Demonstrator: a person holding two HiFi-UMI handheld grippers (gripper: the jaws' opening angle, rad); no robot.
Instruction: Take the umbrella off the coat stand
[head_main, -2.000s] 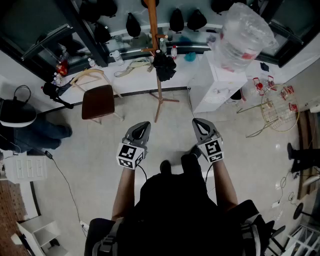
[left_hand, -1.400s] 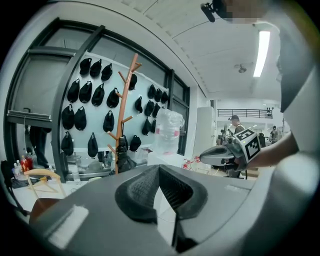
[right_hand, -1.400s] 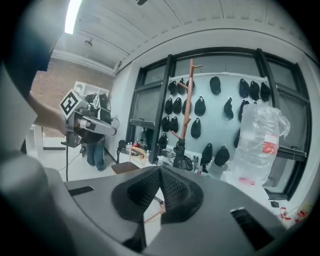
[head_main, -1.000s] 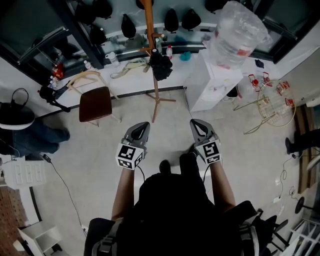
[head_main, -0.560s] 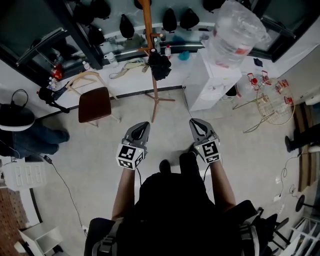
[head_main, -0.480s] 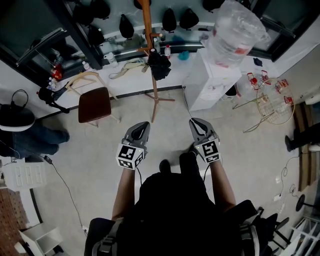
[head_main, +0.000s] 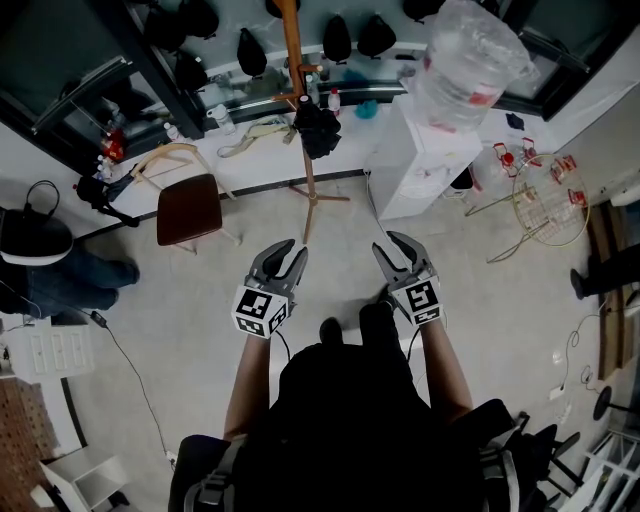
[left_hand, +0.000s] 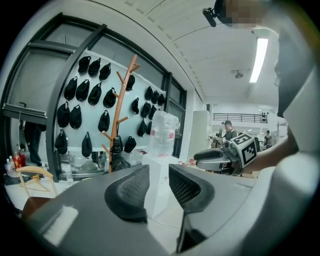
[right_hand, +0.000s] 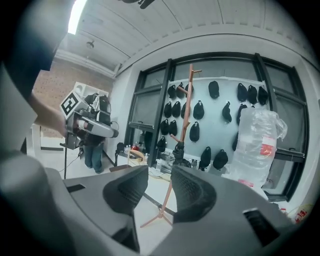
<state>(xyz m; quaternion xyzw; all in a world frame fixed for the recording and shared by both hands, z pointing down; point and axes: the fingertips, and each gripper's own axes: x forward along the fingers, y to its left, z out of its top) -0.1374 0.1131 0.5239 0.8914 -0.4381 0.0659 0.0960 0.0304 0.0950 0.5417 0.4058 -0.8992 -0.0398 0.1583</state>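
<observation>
A black folded umbrella (head_main: 319, 130) hangs partway up a tall wooden coat stand (head_main: 296, 90) across the room, well ahead of both hands. The left gripper view shows the umbrella (left_hand: 116, 155) on the stand (left_hand: 121, 102) at the left; the right gripper view has the umbrella (right_hand: 179, 153) and stand (right_hand: 187, 105) near the middle. My left gripper (head_main: 286, 253) (left_hand: 159, 174) and right gripper (head_main: 391, 246) (right_hand: 160, 176) are held side by side at waist height, pointing toward the stand. The jaws of both are opening, with nothing between them.
A white water dispenser (head_main: 422, 165) with a big clear bottle (head_main: 467, 58) stands right of the stand. A brown chair (head_main: 193, 206) is to its left, a gold wire rack (head_main: 548, 208) at far right. Black bags (head_main: 251, 52) hang on the wall behind; a person (head_main: 65, 268) stands left.
Both grippers' jaws were shut and have now parted. The hands have stayed where they were.
</observation>
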